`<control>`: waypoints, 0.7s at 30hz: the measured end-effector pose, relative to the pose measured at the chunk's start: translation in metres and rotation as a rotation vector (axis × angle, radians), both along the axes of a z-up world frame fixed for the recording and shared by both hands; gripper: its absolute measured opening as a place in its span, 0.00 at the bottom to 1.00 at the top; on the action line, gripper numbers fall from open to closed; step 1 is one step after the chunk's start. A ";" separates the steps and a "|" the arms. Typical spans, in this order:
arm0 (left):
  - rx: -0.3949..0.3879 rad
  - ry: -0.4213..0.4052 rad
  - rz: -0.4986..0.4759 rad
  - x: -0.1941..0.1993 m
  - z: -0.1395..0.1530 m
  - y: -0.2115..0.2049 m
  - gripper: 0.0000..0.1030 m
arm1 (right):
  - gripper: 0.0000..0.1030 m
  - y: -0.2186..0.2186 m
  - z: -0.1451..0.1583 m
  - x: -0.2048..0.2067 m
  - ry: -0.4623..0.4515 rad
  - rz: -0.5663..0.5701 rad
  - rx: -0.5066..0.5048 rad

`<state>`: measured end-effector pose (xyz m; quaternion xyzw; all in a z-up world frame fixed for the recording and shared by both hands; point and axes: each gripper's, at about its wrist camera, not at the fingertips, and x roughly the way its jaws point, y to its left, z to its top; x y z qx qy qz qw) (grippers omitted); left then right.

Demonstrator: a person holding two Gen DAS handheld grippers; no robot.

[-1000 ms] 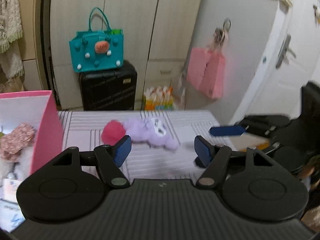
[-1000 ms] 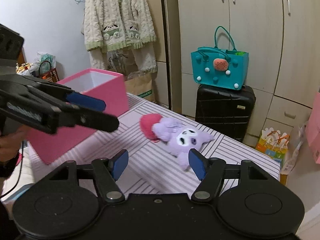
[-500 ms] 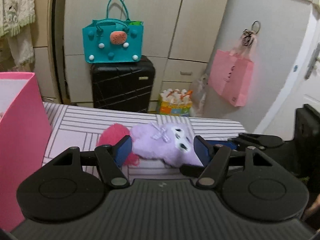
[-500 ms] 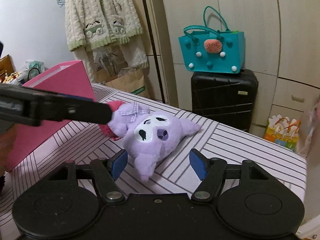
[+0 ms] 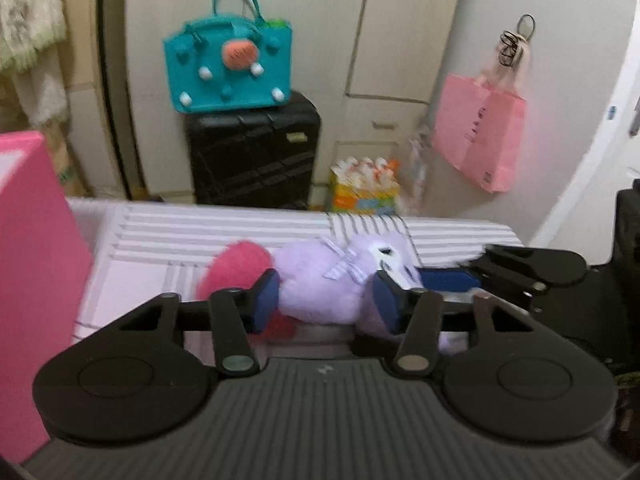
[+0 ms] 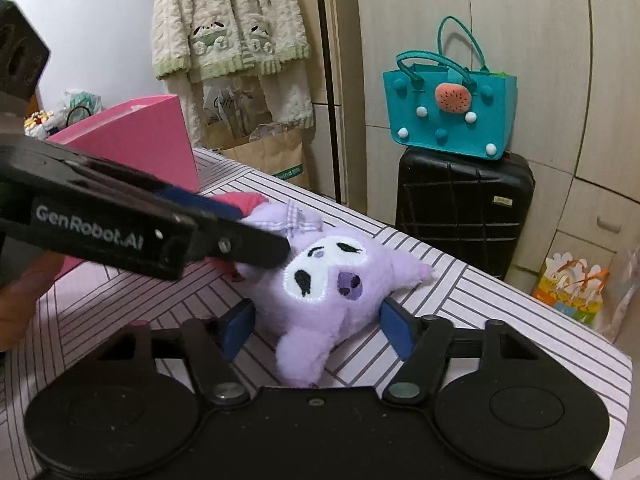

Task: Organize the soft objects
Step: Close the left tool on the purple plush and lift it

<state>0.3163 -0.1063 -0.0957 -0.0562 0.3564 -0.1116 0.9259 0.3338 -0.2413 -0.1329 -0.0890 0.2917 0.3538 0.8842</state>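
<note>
Striped tablecloth [image 6: 500, 300]: purple plush [image 6: 328, 280] between both closing grippers, left gripper [image 5: 326, 300] pinching, right gripper [image 6: 316, 326] wide; steer toward pink box [image 6: 132, 140], 10 o'clock.

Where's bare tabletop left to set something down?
Free: the striped tabletop right of the purple plush, out to the far edge, and the strip between pink box and plush. Crowded: around the plush, where left tool and right tool are closing.
</note>
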 end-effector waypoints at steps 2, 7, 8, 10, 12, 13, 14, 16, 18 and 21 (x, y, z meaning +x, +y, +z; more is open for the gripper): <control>-0.003 -0.006 -0.002 -0.002 -0.002 -0.002 0.45 | 0.63 0.000 0.000 -0.001 -0.009 -0.014 -0.006; -0.001 -0.010 -0.022 -0.007 -0.001 -0.005 0.44 | 0.61 -0.002 0.002 -0.002 0.009 -0.043 0.006; -0.001 -0.011 -0.026 -0.009 -0.001 -0.005 0.44 | 0.60 -0.001 0.003 -0.004 0.011 -0.050 0.001; -0.004 -0.009 -0.035 -0.014 0.000 -0.006 0.44 | 0.61 -0.001 0.004 -0.009 0.009 -0.063 -0.006; -0.005 -0.009 -0.048 -0.019 0.002 -0.007 0.44 | 0.61 -0.002 0.007 -0.015 0.010 -0.075 -0.011; -0.007 -0.006 -0.057 -0.023 0.003 -0.007 0.44 | 0.61 -0.003 0.008 -0.019 0.013 -0.080 -0.013; -0.011 0.001 -0.064 -0.025 0.004 -0.007 0.45 | 0.62 -0.003 0.009 -0.022 0.018 -0.084 -0.016; -0.030 0.019 -0.073 -0.030 0.005 -0.007 0.45 | 0.62 -0.003 0.011 -0.031 0.016 -0.097 -0.023; -0.041 0.020 -0.082 -0.037 0.007 -0.007 0.46 | 0.63 -0.003 0.014 -0.040 0.008 -0.117 -0.035; -0.047 0.020 -0.102 -0.047 0.010 -0.009 0.48 | 0.63 -0.003 0.019 -0.052 0.020 -0.146 -0.040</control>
